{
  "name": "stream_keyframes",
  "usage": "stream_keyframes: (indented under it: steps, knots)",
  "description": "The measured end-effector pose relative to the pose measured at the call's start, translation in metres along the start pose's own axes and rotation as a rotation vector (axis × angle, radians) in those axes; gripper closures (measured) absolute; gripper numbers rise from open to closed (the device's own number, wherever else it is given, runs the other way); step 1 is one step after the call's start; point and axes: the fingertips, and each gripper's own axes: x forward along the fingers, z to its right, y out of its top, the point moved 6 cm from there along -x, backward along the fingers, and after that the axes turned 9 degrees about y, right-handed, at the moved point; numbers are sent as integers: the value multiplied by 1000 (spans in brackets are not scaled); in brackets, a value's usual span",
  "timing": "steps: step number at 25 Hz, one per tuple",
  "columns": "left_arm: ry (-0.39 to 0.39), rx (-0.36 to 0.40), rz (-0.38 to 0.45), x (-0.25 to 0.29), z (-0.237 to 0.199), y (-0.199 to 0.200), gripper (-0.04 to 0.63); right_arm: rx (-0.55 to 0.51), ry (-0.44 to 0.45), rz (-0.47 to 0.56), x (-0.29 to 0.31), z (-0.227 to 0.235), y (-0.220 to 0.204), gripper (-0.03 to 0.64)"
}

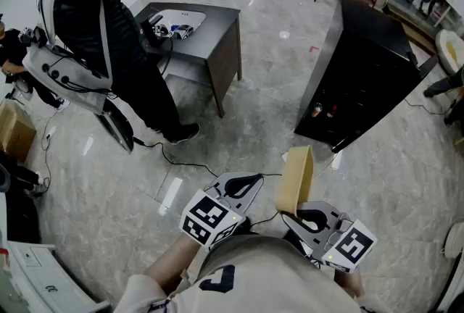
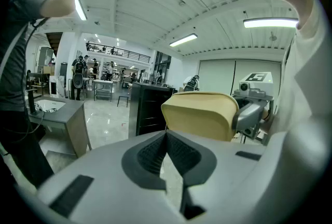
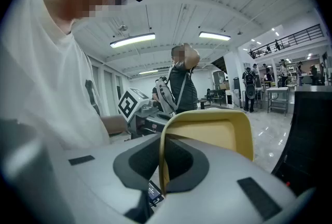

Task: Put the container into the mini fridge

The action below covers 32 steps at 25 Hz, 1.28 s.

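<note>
The black mini fridge point(image 1: 362, 80) stands on the floor well ahead of both tongs, and its dark front is hard to read. The tan container point(image 1: 296, 175) rises upright from the right tongs point(image 1: 290, 214), which pinch one thin wall of it; its lower edge is hidden inside that grip. Just beside it, the left tongs point(image 1: 255, 179) are closed, their tips meeting on nothing.

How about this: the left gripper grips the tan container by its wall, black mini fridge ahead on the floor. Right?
No: the right gripper grips the tan container by its wall, as the right gripper view shows. The black mini fridge is ahead.
</note>
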Motion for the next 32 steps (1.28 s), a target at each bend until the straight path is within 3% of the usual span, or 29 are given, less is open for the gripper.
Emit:
stream_keyframes:
  steps: [6,14,22,32]
  knots:
    - [8,19,32,-13,-50,5,540,-74,-10,-51,50,12,17,586]
    - [25,8,39,0,-55,26,540,-71,-34,-73,34,32,27,587]
    - [79,119,49,32,-6,36,540,-121,31,-53,-20,39,8,586]
    - [95,89,24,65,70,16,540,-160,99,-116,-75,35,-28,586]
